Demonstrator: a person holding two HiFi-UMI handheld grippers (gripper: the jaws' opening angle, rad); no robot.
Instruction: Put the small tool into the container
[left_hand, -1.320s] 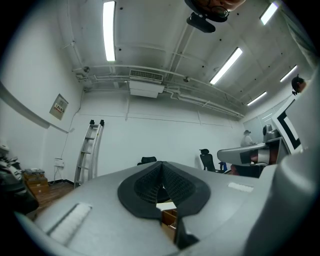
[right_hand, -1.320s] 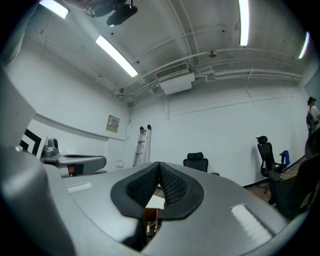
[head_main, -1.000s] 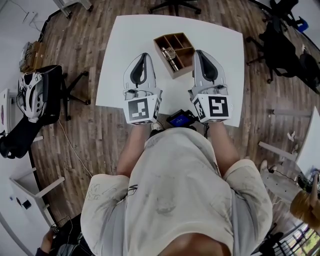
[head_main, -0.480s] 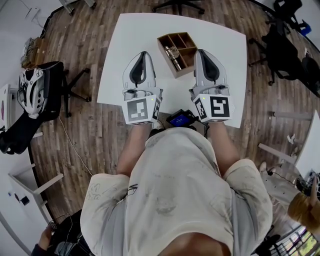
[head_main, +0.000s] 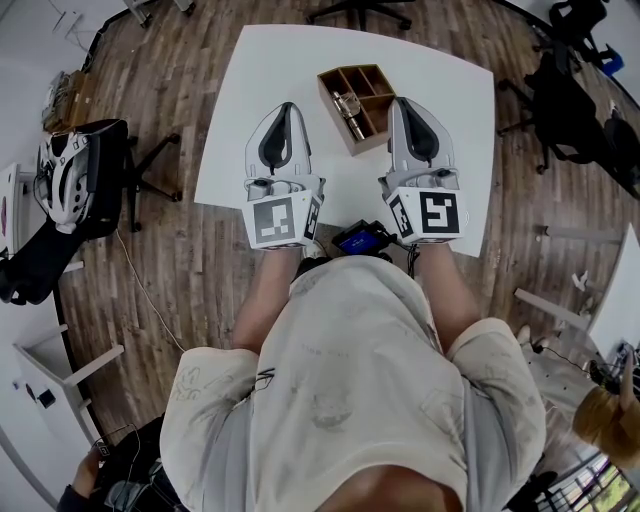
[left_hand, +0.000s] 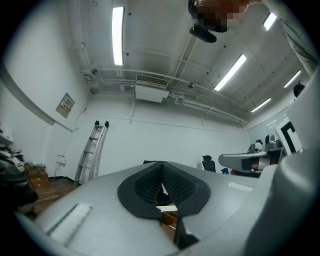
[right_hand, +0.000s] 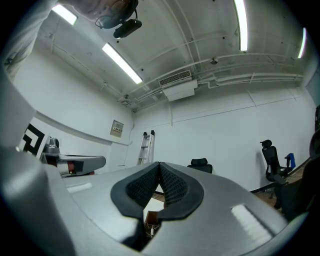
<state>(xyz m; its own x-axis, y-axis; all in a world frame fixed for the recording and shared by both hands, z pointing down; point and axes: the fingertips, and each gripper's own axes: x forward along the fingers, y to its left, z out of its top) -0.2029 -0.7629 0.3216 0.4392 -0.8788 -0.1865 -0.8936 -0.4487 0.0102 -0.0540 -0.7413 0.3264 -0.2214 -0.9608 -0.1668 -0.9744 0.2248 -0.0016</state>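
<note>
Presently we find left gripper (head_main: 283, 110) and right gripper (head_main: 405, 104) closed, empty; tool (head_main: 347, 108) lies in container (head_main: 376, 81), 12 o'clock.

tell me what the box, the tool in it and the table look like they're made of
Box: looks like wood, brown and matte, with thin dividers of the same colour.
Tool: likely metal, pale with a slight shine; too small to be sure.
Table: smooth plain white top, possibly laminate or painted board.
</note>
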